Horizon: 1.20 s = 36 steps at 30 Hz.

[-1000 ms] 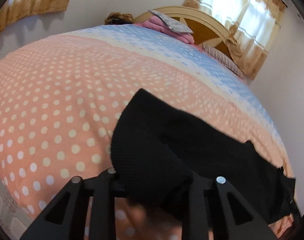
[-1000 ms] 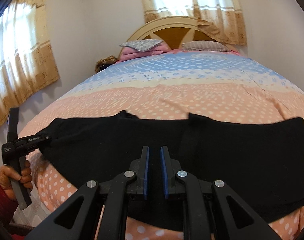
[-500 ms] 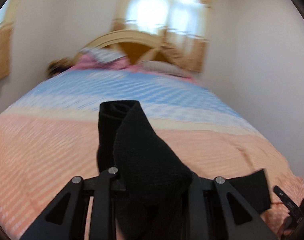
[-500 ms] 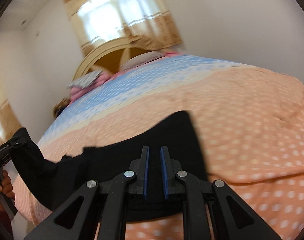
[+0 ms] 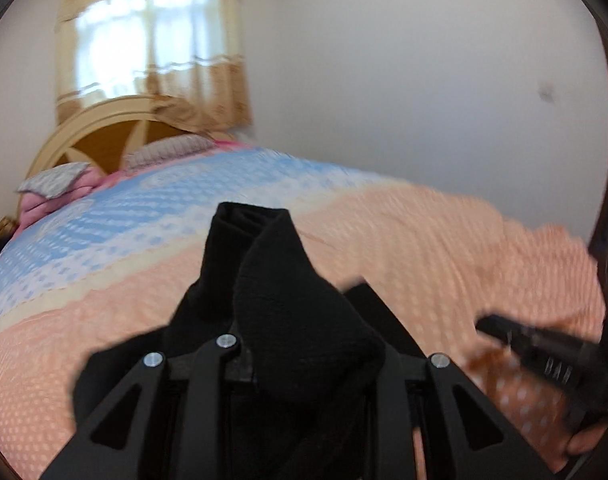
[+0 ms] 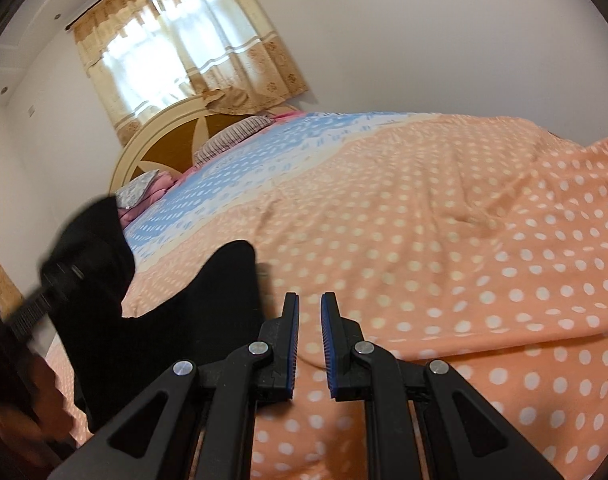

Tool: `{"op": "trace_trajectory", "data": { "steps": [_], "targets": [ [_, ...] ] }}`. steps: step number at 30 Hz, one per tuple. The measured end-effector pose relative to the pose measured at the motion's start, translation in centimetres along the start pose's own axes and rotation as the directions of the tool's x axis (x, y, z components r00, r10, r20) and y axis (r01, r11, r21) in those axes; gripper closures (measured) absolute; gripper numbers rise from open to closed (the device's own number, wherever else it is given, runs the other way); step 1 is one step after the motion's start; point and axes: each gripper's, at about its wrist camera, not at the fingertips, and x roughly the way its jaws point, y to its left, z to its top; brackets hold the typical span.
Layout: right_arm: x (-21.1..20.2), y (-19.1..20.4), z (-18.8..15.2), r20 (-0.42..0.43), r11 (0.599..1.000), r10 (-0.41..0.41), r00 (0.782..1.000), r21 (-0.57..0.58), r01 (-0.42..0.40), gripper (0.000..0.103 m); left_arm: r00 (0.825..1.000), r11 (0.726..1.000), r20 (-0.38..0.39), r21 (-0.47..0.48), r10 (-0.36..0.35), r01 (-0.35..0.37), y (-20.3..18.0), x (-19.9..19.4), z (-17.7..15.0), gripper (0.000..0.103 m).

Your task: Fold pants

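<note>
Left tool (image 5: 304,364), clamped on the black pants (image 5: 288,288), should be laid down gently on the bed (image 6: 444,240) beside the empty, open right tool (image 6: 309,344).

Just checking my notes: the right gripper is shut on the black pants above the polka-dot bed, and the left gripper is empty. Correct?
Swapped. The left gripper holds the black pants; the right gripper is open and empty over the bed, as the right wrist view shows.

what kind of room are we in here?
A bedroom, most likely in a home: a bed with a polka-dot cover, a curved headboard with pillows against it, and a curtained window behind.
</note>
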Motion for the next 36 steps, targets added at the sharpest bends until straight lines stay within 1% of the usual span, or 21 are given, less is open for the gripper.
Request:
{"op": "trace_trajectory", "data": {
  "steps": [2, 4, 7, 10, 11, 12, 14, 15, 16, 18, 19, 20, 22, 23, 25, 27, 29, 30, 33, 34, 36],
  "targets": [
    [0.0, -0.5, 0.0, -0.002, 1.000, -0.002, 1.000, 0.008, 0.002, 0.091, 0.999, 0.998, -0.035, 0.051, -0.025, 0.026, -1.7, 0.9, -1.3, 0.078],
    [0.0, -0.7, 0.0, -0.004, 1.000, -0.005, 1.000, 0.016, 0.005, 0.091, 0.998, 0.994, -0.057, 0.107, -0.018, 0.025, -3.1, 1.4, -2.3, 0.076],
    [0.1, -0.8, 0.0, -0.008, 1.000, -0.005, 1.000, 0.018, 0.005, 0.091, 0.996, 0.984, -0.089, 0.173, -0.017, 0.032, -4.5, 1.8, -3.4, 0.069],
    [0.1, -0.7, 0.0, -0.009, 1.000, -0.008, 1.000, 0.012, 0.009, 0.091, 0.992, 0.976, -0.110, 0.203, -0.058, 0.079, -4.6, 0.7, -3.5, 0.042],
    [0.1, -0.7, 0.0, -0.009, 1.000, -0.010, 1.000, 0.010, 0.010, 0.091, 0.990, 0.974, -0.119, 0.200, -0.079, 0.102, -4.4, -0.1, -3.3, 0.025],
    [0.1, -0.7, 0.1, -0.008, 1.000, -0.011, 1.000, 0.007, 0.011, 0.091, 0.988, 0.974, -0.123, 0.194, -0.099, 0.121, -4.2, -0.5, -3.2, 0.016],
    [0.0, -0.6, 0.3, 0.000, 1.000, -0.014, 1.000, -0.007, 0.014, 0.089, 0.980, 0.969, -0.114, 0.170, -0.161, 0.179, -3.0, -3.0, -2.9, 0.016],
    [-0.1, -0.5, 0.4, 0.006, 1.000, -0.016, 1.000, -0.013, 0.016, 0.082, 0.978, 0.967, -0.110, 0.166, -0.175, 0.191, -2.6, -3.7, -2.9, 0.014],
    [-0.4, -0.3, 0.6, 0.015, 1.000, -0.011, 1.000, -0.018, 0.011, 0.078, 0.979, 0.967, -0.097, 0.163, -0.182, 0.196, -1.6, -5.1, -2.8, 0.013],
    [-1.0, 0.6, 1.0, 0.023, 0.999, 0.029, 0.999, -0.034, -0.029, 0.078, 0.986, 0.975, -0.061, 0.147, -0.158, 0.165, 0.4, -7.2, -2.8, 0.007],
    [-1.3, 1.9, 1.3, 0.021, 0.994, 0.075, 0.997, -0.076, -0.073, 0.078, 0.991, 0.984, -0.037, 0.121, -0.128, 0.131, 2.1, -8.4, -2.8, 0.006],
    [-1.4, 3.0, 1.4, 0.015, 0.988, 0.098, 0.995, -0.120, -0.096, 0.078, 0.995, 0.991, -0.021, 0.094, -0.094, 0.096, 3.5, -9.2, -2.9, 0.005],
    [-1.3, 6.2, 0.9, -0.014, 0.962, 0.140, 0.990, -0.235, -0.140, 0.078, 1.000, 0.999, -0.005, 0.036, 0.021, -0.020, 6.9, -10.4, -3.5, 0.004],
    [-1.3, 7.3, 0.6, -0.026, 0.950, 0.157, 0.987, -0.270, -0.158, 0.078, 0.997, 0.997, -0.013, 0.009, 0.081, -0.081, 8.5, -10.8, -3.9, 0.004],
    [-1.0, 9.6, -0.6, -0.058, 0.919, 0.176, 0.983, -0.349, -0.185, 0.078, 0.986, 0.986, -0.050, -0.036, 0.160, -0.161, 10.8, -11.0, -5.0, 0.004],
    [-0.5, 10.8, -1.5, -0.082, 0.903, 0.134, 0.988, -0.400, -0.155, 0.078, 0.981, 0.982, -0.085, -0.062, 0.174, -0.180, 12.0, -11.2, -6.4, 0.005],
    [0.6, 11.2, -2.7, -0.125, 0.893, 0.042, 0.991, -0.441, -0.093, 0.078, 0.979, 0.983, -0.103, -0.045, 0.174, -0.179, 11.9, -10.9, -7.3, 0.004],
    [1.0, 11.0, -3.1, -0.130, 0.893, -0.004, 0.992, -0.446, -0.055, 0.078, 0.980, 0.985, -0.110, -0.028, 0.166, -0.170, 11.7, -10.6, -7.7, 0.004],
    [2.5, 10.2, -3.9, -0.185, 0.905, -0.050, 0.981, -0.423, -0.034, 0.078, 0.984, 0.992, -0.133, 0.046, 0.119, -0.114, 9.5, -9.7, -8.9, 0.005],
    [2.7, 10.0, -4.1, -0.194, 0.908, -0.093, 0.977, -0.419, 0.003, 0.078, 0.982, 0.990, -0.140, 0.077, 0.125, -0.115, 9.1, -9.7, -9.3, 0.005],
    [2.1, 10.1, -4.3, -0.172, 0.905, -0.101, 0.980, -0.425, 0.018, 0.078, 0.983, 0.983, -0.129, 0.145, 0.134, -0.115, 7.6, -9.3, -9.9, 0.005]
  ]
}}
